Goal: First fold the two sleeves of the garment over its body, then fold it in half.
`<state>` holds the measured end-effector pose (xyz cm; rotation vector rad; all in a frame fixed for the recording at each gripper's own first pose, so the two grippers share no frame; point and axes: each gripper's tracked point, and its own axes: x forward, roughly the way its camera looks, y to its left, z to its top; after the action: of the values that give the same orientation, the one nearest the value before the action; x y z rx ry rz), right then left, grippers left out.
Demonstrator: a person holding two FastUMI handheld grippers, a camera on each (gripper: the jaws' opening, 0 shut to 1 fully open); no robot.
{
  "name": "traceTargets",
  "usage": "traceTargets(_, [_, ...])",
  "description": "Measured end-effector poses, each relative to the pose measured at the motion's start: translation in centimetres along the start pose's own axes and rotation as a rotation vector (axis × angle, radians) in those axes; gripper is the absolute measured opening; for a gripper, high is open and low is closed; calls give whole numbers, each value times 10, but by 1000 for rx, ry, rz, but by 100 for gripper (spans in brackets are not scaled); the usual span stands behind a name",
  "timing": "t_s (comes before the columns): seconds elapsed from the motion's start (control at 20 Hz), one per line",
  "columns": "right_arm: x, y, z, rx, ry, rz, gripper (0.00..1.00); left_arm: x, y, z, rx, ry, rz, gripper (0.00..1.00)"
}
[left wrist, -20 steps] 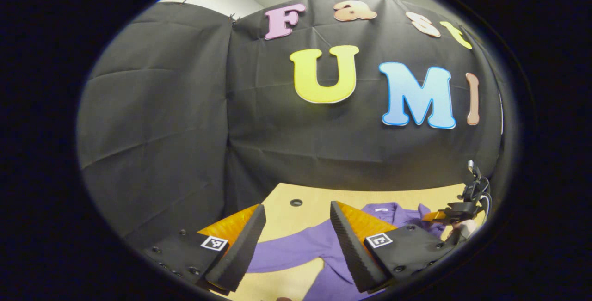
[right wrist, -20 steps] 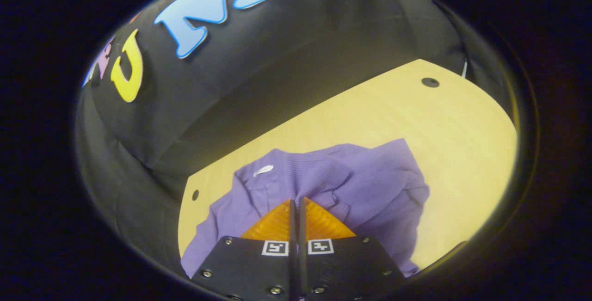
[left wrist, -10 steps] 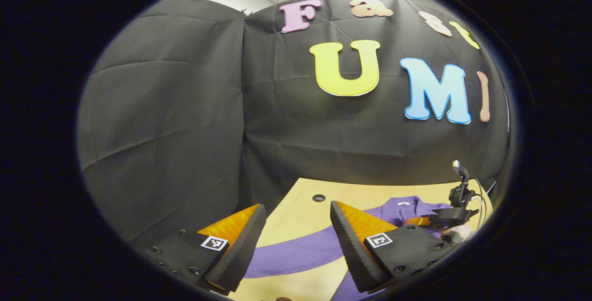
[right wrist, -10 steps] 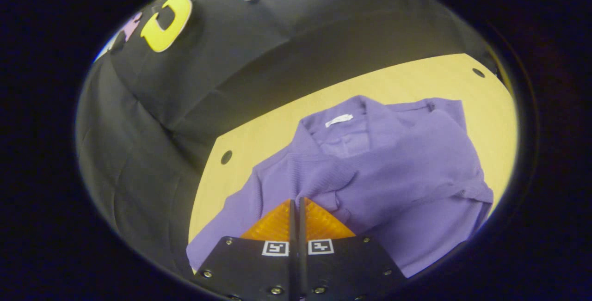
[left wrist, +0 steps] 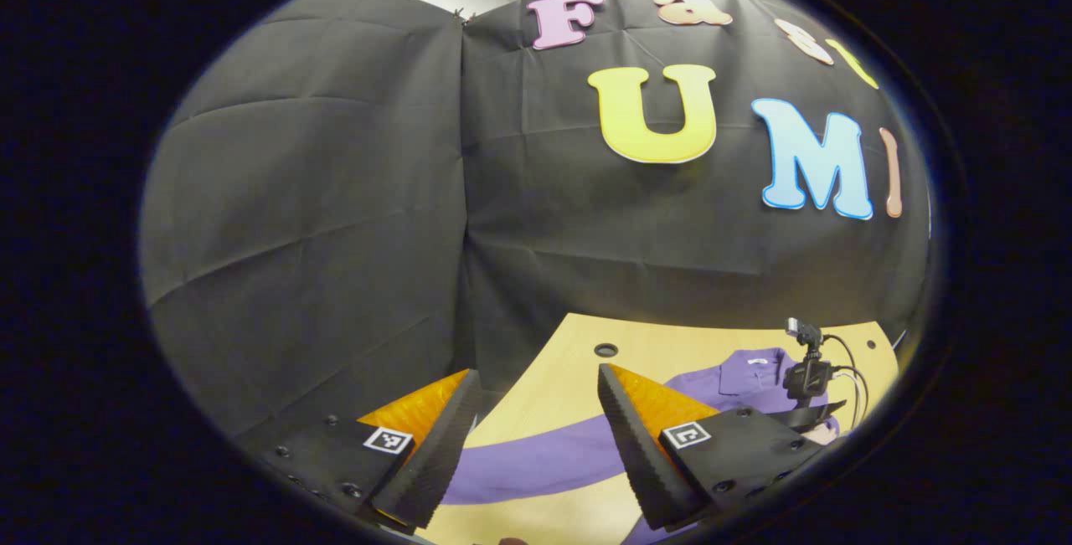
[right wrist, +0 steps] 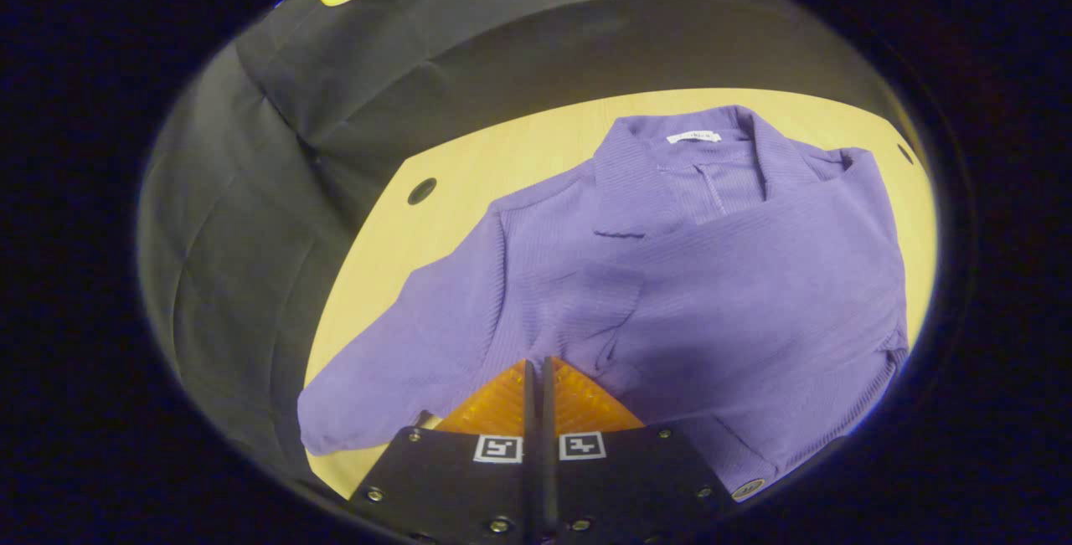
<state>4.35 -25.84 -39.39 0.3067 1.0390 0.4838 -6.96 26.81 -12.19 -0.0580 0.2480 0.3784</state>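
Right gripper view: my right claw is clenched, fingers pressed flat together with no gap, their tips at a fold of the purple garment; whether cloth is pinched between them I cannot tell. The garment lies ahead of that claw on the wooden table, collar farthest away, one sleeve trailing off to the left. My left claw is released, fingers spread wide above that sleeve, touching nothing.
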Motion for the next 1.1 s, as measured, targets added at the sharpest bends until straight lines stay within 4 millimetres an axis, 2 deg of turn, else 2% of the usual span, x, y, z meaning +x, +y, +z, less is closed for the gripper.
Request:
traceTargets(0.1, [3, 3, -2, 2, 6, 15, 3, 4, 0, -4, 1, 5, 5, 94])
traceTargets(0.15, [0, -1, -3, 2, 12, 12, 9, 6, 1, -8, 1, 10, 7, 94])
traceTargets(0.2, [-2, -1, -2, -2, 11, 14, 10, 8, 1, -12, -4, 17, 5, 94])
traceTargets(0.35, [-14, 7, 7, -14, -25, 29, 64, 15, 2, -28, -24, 43, 8, 94])
traceTargets(0.4, [-18, 7, 9, -25, -36, 26, 67, 18, 3, -36, -26, 54, 12, 94])
traceTargets(0.5, [-26, 5, 11, -40, -46, 28, 69, 24, 6, -52, -25, 78, 20, 94])
traceTargets(0.8, [-75, -20, 25, -91, -90, -19, 70, 50, 18, -125, -27, 170, 45, 94])
traceTargets(0.9, [-94, -33, 29, -98, -106, -46, 70, 63, 29, -152, -37, 212, 63, 94])
traceTargets(1.1, [-118, -53, 29, -107, -125, -96, 70, 79, 50, -200, -55, 305, 94, 95])
